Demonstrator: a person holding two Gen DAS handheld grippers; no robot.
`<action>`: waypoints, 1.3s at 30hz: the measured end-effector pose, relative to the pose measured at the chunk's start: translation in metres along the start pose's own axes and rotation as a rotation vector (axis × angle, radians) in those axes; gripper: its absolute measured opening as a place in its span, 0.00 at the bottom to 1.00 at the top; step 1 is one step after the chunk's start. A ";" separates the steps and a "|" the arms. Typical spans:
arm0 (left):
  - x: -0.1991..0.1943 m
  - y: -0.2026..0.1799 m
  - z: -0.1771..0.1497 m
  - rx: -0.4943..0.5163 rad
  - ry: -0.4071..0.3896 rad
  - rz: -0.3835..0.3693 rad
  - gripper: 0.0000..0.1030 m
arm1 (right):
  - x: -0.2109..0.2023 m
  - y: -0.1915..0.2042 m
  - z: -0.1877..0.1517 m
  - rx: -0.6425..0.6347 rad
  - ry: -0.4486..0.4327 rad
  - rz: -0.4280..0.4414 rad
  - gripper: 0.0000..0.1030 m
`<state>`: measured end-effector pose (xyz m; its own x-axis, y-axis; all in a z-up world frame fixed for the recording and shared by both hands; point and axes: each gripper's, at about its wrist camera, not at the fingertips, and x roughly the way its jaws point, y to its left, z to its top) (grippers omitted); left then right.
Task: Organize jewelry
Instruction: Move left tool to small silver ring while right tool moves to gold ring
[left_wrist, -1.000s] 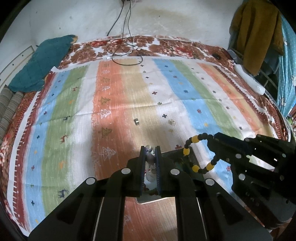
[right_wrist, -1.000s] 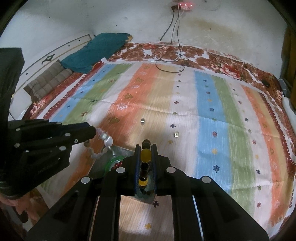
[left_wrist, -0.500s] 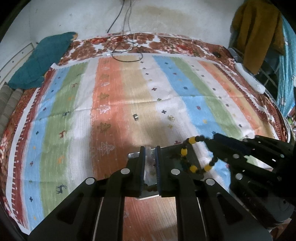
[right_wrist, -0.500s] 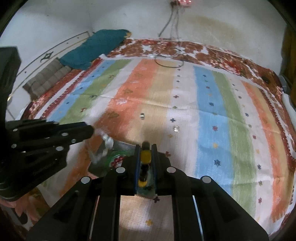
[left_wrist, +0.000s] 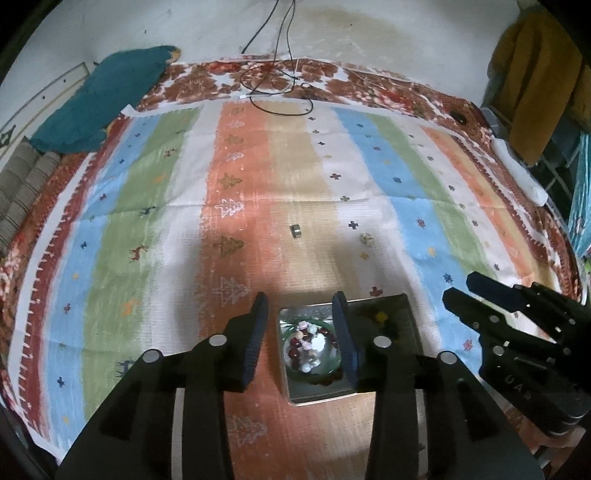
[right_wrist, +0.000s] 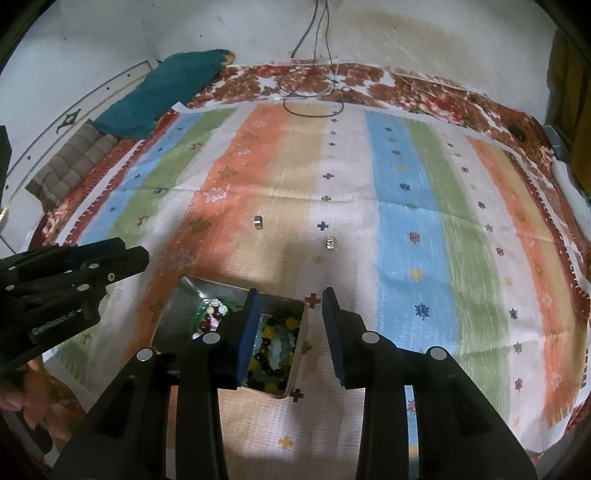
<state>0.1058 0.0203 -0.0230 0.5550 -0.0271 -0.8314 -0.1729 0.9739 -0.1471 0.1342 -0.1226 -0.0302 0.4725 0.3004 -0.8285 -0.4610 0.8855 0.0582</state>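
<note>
one tin (right_wrist: 295, 363), two rings (right_wrist: 258, 222), perhaps

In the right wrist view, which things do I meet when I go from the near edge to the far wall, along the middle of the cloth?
Metal tray with beaded jewelry → silver ring lying on the striped cloth → looped black cable → white wall.

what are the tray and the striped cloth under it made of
Tray: looks like thin metal, bare and shiny, since its walls mirror the beads inside. Striped cloth: seemingly woven cotton or similar, matte, with visible ribbed weave and fold creases; the exact fibre cannot be told.
</note>
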 end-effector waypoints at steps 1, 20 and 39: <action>0.002 -0.001 0.001 0.001 0.004 -0.002 0.38 | 0.001 -0.001 0.001 0.004 0.005 0.001 0.35; 0.035 -0.001 0.033 -0.006 0.031 0.042 0.55 | 0.030 -0.015 0.021 0.035 0.066 -0.061 0.54; 0.080 -0.002 0.065 0.019 0.093 0.083 0.56 | 0.080 -0.029 0.044 0.046 0.164 -0.084 0.56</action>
<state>0.2033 0.0309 -0.0542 0.4612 0.0341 -0.8867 -0.1991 0.9778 -0.0659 0.2183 -0.1087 -0.0737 0.3778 0.1662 -0.9108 -0.3887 0.9214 0.0069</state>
